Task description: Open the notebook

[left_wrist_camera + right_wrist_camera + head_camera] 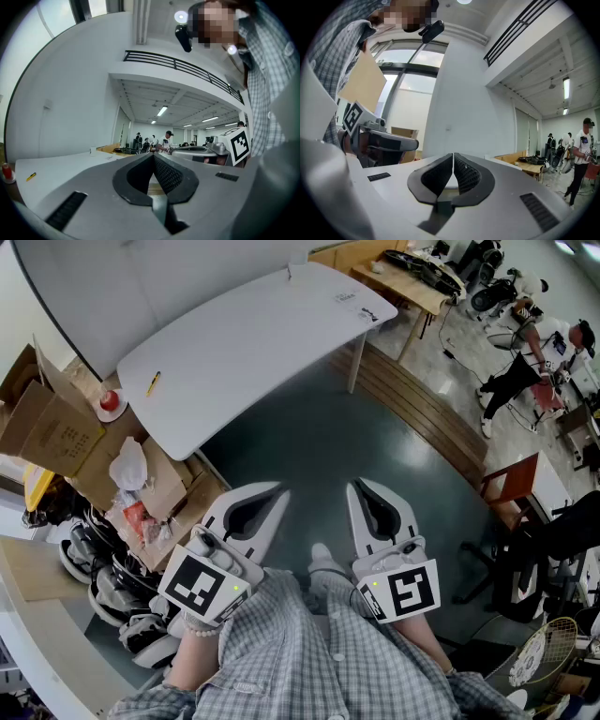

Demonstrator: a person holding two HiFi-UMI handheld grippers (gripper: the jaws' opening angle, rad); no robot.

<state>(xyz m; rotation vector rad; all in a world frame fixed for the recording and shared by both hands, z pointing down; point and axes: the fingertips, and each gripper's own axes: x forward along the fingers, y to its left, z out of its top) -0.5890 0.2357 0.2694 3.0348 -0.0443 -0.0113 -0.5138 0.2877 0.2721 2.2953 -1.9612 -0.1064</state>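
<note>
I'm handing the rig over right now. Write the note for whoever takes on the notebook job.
Left hand-held gripper: shut, empty, held level in front of the body.
Right hand-held gripper: shut, empty, level beside it.
Things: the white table stands ahead, apart from both grippers. A yellow pen lies on it. No notebook can be made out.
Done: nothing.
Left: find the notebook, approach it, open it.

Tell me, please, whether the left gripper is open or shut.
Shut: in its own view, the left gripper has its jaws meeting at the tips, with nothing between them.
</note>
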